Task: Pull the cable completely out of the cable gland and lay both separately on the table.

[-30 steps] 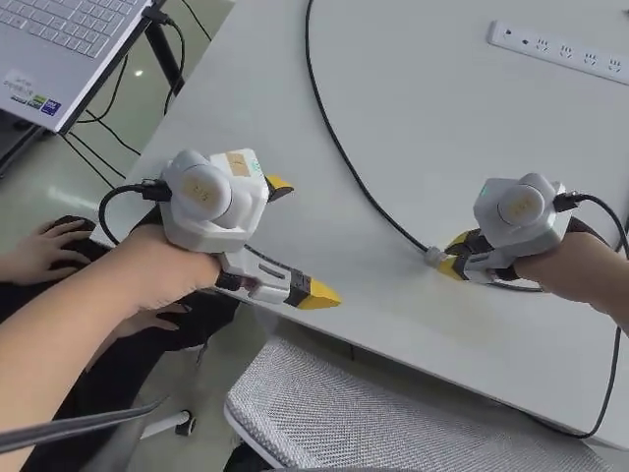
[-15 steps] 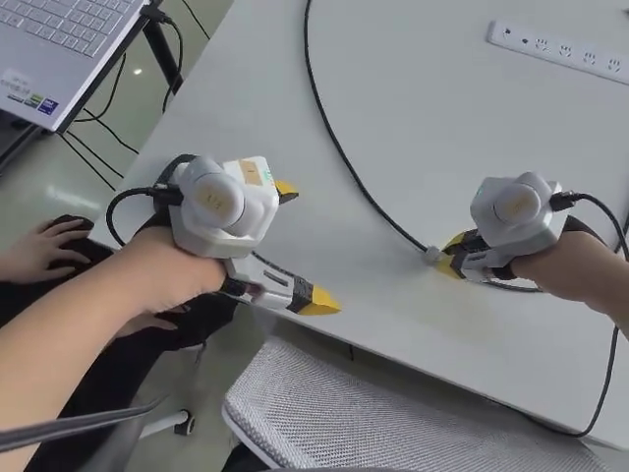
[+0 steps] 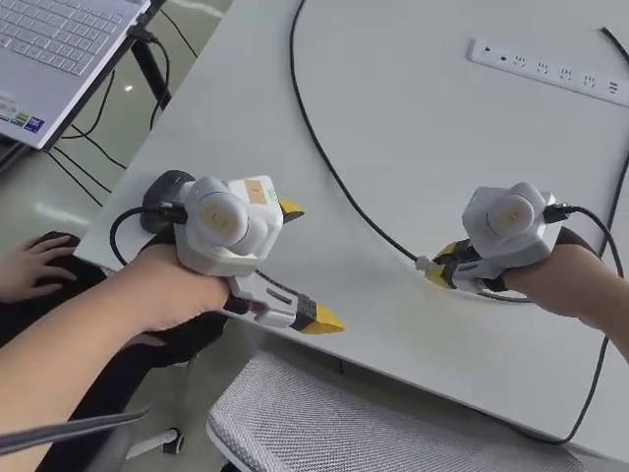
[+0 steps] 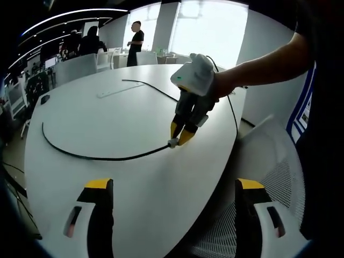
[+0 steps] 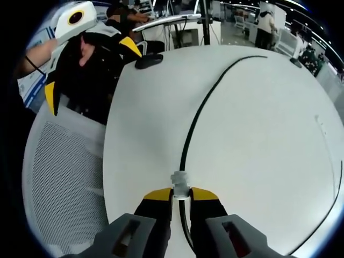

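Little looks done: the long black cable [image 5: 198, 113] runs through the small white plastic cable gland [image 5: 181, 181] on the white bench [image 5: 263, 140], the right claw [image 5: 183, 194] clenched on that gland, the left claw [image 4: 172, 185] released near the edge, so pulling out and laying the 2 down remain.

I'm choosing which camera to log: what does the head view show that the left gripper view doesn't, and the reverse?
Head view, not the other: the laptop off the table's left edge and the white housing of the left gripper. Left gripper view, not the other: bright windows and people standing beyond the table. Both: the right gripper with fingers shut on the cable gland, the black cable, the power strip, and the white table.
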The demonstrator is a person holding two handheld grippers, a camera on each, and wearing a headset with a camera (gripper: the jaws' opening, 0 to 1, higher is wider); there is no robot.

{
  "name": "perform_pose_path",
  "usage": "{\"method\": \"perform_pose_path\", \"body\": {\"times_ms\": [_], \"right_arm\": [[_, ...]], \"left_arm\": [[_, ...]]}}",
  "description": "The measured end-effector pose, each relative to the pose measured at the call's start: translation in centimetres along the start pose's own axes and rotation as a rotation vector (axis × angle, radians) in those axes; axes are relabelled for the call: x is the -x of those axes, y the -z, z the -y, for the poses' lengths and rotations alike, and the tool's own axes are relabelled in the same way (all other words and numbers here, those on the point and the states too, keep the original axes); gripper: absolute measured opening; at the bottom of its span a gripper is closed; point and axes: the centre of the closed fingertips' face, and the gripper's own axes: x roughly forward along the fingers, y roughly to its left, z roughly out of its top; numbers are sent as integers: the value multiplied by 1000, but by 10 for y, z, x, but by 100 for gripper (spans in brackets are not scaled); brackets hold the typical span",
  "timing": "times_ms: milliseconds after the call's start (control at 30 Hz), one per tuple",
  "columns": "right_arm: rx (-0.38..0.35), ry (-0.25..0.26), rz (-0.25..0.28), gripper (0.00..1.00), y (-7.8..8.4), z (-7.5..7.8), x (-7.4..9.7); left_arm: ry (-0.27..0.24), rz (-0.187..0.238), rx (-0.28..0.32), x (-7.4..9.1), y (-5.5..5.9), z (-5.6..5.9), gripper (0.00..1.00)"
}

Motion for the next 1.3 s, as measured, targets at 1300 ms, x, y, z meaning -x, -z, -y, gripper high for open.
{"method": "perform_pose_path", "body": {"times_ms": [1300], "right_arm": [[270, 16, 83, 5, -12, -52, 105]], "left_arm": [[129, 132, -74, -51, -78, 56, 81]]}}
